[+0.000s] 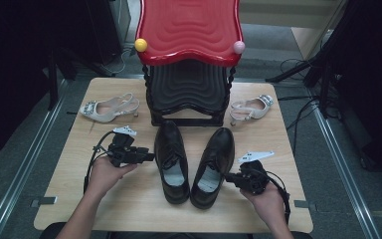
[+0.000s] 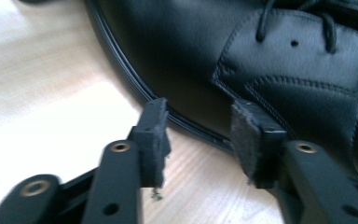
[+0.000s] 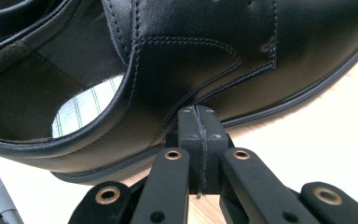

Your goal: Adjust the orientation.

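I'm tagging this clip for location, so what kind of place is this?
Probably an indoor recording workspace: a small wooden table on a grey floor, dark stands with loose cables, and a red-topped shoe rack set out.

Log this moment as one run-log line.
left gripper: open beside left black shoe | right gripper: shut, against right black shoe | table

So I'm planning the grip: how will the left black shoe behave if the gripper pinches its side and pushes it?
The left shoe looks like smooth, glossy leather, so the open left gripper may slip on it. The stitched side panel probably flexes when pinched, while the welted sole looks stiff. It sits flat on the table, so a push should slide it, not tip it.
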The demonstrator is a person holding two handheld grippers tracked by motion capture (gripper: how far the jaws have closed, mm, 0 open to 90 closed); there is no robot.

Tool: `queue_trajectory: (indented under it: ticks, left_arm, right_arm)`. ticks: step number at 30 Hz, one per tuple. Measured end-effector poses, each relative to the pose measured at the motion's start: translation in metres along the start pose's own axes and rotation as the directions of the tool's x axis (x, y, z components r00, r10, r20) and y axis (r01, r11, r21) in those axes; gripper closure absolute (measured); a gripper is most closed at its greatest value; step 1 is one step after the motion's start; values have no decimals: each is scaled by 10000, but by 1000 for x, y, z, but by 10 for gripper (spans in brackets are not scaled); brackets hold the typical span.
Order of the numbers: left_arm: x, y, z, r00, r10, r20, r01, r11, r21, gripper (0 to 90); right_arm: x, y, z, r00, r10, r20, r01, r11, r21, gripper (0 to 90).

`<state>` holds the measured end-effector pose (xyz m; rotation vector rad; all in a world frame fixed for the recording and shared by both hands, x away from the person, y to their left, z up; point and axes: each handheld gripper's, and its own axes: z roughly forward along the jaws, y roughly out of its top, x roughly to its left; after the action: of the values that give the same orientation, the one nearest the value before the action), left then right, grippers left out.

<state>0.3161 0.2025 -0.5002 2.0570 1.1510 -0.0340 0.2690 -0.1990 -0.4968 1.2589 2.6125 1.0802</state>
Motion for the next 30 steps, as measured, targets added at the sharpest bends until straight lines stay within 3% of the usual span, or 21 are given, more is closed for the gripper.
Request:
queue_trajectory:
  ticks: [5,10,14,23,26,27,30]
  left_arm:
    - [-5,-2,14,9994,-27,346,9,9987,514,760]
    - [-6,-3,16,9985,-44,545,19,9989,461,858]
    - [-9,-5,19,9978,88,663,-124,9985,542,892]
    - [-24,-6,31,9935,516,1016,-591,9956,723,897]
    - [-24,-7,32,9938,281,1079,-353,9972,653,900]
    - [-23,-8,32,9922,32,1247,-105,9983,581,900]
    - [-27,-11,34,9866,-76,1631,-17,9984,568,900]
  right_arm:
    - [-2,4,3,10000,7,-79,-7,10000,-3,900]
    - [-3,7,6,10000,-48,-84,48,10000,-32,900]
    - [-4,10,9,9998,-36,-191,35,10000,-58,900]
    - [-4,22,17,9998,-152,112,154,9998,-121,900]
    - [-5,25,19,9998,-145,161,147,9998,-128,900]
    - [-5,25,19,9998,-113,153,115,9998,-150,900]
    - [-7,27,20,9997,-28,223,34,9997,-244,900]
